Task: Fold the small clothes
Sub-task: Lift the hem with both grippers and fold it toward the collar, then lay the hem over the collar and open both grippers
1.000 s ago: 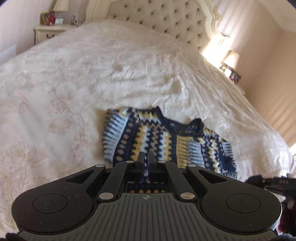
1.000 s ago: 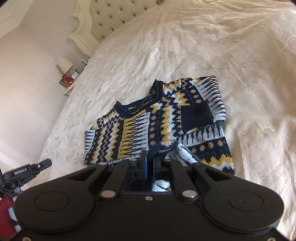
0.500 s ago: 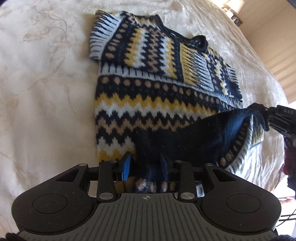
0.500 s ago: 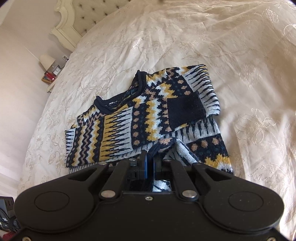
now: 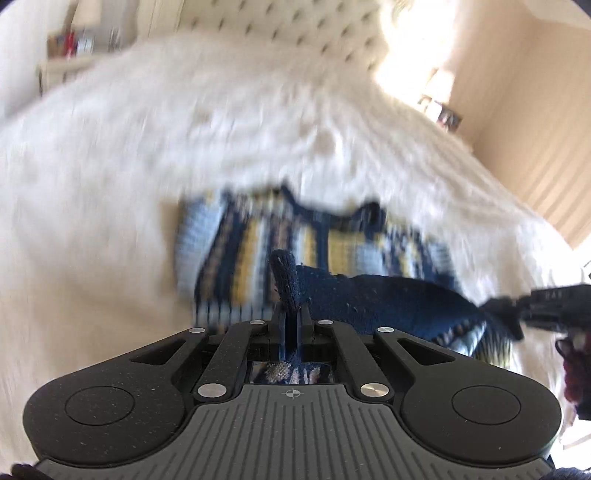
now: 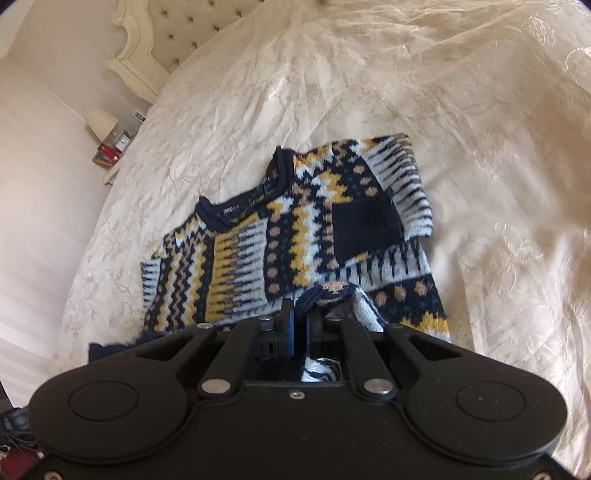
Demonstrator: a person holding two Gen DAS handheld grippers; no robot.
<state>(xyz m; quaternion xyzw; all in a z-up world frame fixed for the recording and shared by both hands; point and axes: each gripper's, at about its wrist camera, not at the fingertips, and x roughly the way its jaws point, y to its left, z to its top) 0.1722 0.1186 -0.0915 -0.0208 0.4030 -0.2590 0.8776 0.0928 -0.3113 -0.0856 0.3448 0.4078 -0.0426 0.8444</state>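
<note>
A small knitted sweater (image 6: 314,221) in navy, yellow, white and tan lies on the cream bedspread, collar toward the headboard. My right gripper (image 6: 300,312) is shut on a fold of its lower hem, lifted slightly off the bed. In the blurred left wrist view the sweater (image 5: 258,240) stretches across the middle. My left gripper (image 5: 291,314) is shut on the navy hem edge, a tuft of knit sticking up between the fingers. The hem hangs in a taut band toward the right gripper (image 5: 517,310), seen at the right edge.
The cream embroidered bedspread (image 6: 480,147) spreads wide on all sides of the sweater. A tufted headboard (image 6: 177,33) stands at the far end. A bedside table with a lamp (image 6: 101,122) is at the left of the right wrist view. Another nightstand (image 5: 62,55) is far left.
My left gripper opened over the hem, then shut on it and lifted, swinging its view back up toward the headboard. The right gripper stayed shut on the hem, barely moving.
</note>
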